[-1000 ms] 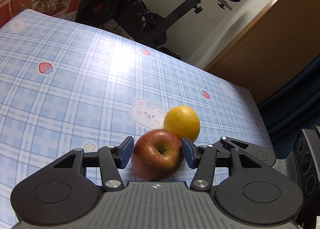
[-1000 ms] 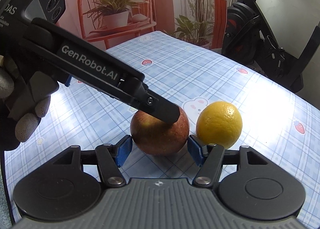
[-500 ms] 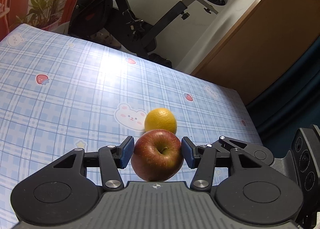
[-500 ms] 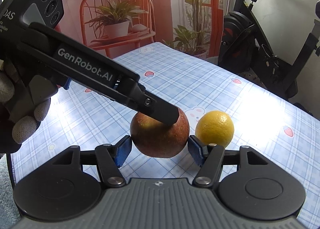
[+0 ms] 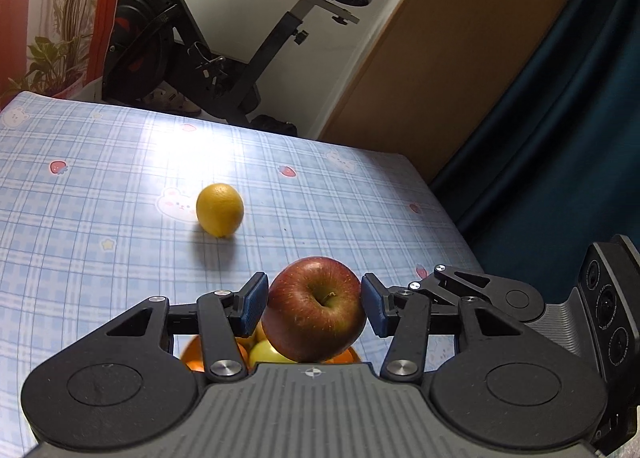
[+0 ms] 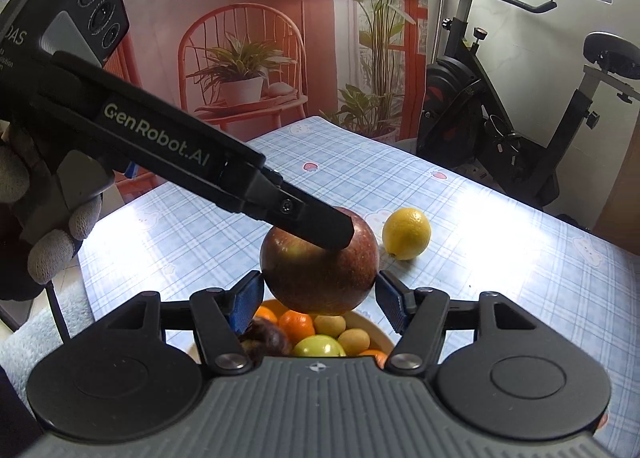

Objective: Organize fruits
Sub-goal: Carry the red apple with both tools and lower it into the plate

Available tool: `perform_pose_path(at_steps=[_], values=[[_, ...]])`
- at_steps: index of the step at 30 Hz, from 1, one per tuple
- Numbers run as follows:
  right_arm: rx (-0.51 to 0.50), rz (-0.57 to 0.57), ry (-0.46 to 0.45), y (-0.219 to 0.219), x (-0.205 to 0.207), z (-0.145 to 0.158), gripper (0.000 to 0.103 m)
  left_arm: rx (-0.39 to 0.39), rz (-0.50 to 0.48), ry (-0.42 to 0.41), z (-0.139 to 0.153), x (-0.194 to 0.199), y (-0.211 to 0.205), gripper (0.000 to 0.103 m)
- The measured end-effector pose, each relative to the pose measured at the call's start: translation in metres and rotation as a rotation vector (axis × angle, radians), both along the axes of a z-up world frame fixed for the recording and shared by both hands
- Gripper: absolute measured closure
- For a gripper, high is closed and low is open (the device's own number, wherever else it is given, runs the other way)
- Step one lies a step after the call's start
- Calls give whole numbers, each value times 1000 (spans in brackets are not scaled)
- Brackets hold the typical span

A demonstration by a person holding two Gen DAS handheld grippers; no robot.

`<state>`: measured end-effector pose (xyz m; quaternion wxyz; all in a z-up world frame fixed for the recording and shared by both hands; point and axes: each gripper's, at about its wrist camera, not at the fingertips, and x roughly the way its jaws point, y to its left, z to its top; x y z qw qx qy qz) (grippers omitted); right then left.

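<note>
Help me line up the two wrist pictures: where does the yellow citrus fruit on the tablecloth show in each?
Left wrist: the yellow citrus fruit lies left of centre on the tablecloth, beyond and left of the held red apple.
Right wrist: the fruit lies right of centre, just beyond and right of the apple.
Shared landmark: the exercise bike behind the table's far edge.
</note>
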<state>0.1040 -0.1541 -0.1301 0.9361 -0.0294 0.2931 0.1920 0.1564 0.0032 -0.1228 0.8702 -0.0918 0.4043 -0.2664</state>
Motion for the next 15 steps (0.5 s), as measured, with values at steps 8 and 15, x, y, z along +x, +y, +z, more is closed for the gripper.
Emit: perform_pose_path(at_steps=[8, 15], values=[[-14, 18, 54, 13, -59, -11, 39, 42, -22, 45, -15, -55, -5, 50], [11, 27, 135, 17, -73, -37, 39, 82, -37, 124, -40, -71, -4, 50]])
